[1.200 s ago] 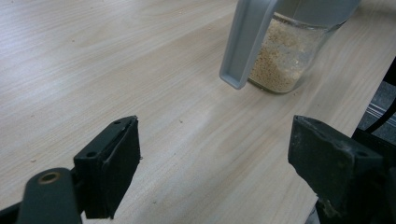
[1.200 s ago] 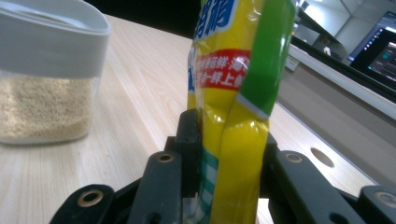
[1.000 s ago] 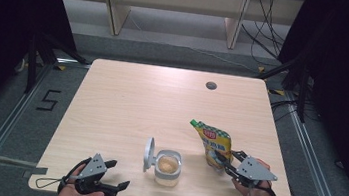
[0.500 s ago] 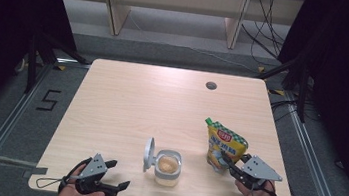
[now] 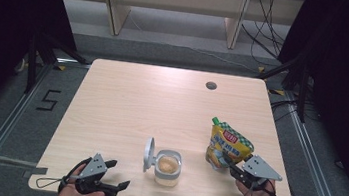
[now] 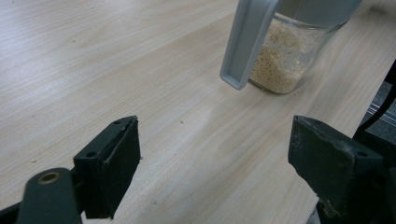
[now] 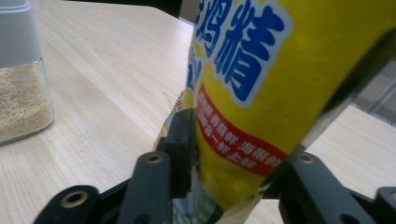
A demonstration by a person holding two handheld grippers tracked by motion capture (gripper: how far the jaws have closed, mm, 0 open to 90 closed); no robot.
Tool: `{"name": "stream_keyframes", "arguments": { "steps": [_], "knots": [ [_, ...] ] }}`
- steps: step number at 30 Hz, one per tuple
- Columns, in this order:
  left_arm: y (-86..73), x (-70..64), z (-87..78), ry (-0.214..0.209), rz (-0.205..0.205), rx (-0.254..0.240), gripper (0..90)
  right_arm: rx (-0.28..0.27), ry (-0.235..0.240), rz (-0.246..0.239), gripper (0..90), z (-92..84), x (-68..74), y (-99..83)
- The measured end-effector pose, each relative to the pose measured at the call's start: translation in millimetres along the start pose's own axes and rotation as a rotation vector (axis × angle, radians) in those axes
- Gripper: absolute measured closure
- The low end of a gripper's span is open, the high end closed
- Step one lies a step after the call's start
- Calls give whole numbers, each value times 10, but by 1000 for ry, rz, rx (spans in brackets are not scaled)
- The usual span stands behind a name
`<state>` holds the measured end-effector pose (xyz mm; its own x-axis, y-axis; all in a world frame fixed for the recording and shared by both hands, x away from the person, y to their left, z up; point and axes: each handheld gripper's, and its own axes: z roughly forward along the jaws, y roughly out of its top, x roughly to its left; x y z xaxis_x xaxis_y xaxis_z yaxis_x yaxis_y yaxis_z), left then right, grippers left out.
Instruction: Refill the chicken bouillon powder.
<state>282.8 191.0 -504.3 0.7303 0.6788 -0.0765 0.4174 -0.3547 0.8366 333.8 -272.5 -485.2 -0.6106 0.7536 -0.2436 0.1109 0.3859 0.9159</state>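
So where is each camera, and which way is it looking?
High view: above the near edge, looking forward and down on the table; both hands, left tongs, right tongs.
Left gripper view: on the left tongs, facing the open jar; both jaws apart.
Right gripper view: on the right tongs, facing the yellow pouch they pinch.
All three share the jar.
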Motion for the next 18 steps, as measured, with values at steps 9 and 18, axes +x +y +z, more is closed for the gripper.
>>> {"name": "stream_keyframes", "arguments": {
  "steps": [9, 18],
  "knots": [
    [0, -19, 18, -10, -44, -27, 166, 29, -42, 130, 398, -186, 63, 16],
    [7, 7, -7, 3, -42, -20, 166, 97, -69, 214, 323, -396, 182, 24]
  ]
}}
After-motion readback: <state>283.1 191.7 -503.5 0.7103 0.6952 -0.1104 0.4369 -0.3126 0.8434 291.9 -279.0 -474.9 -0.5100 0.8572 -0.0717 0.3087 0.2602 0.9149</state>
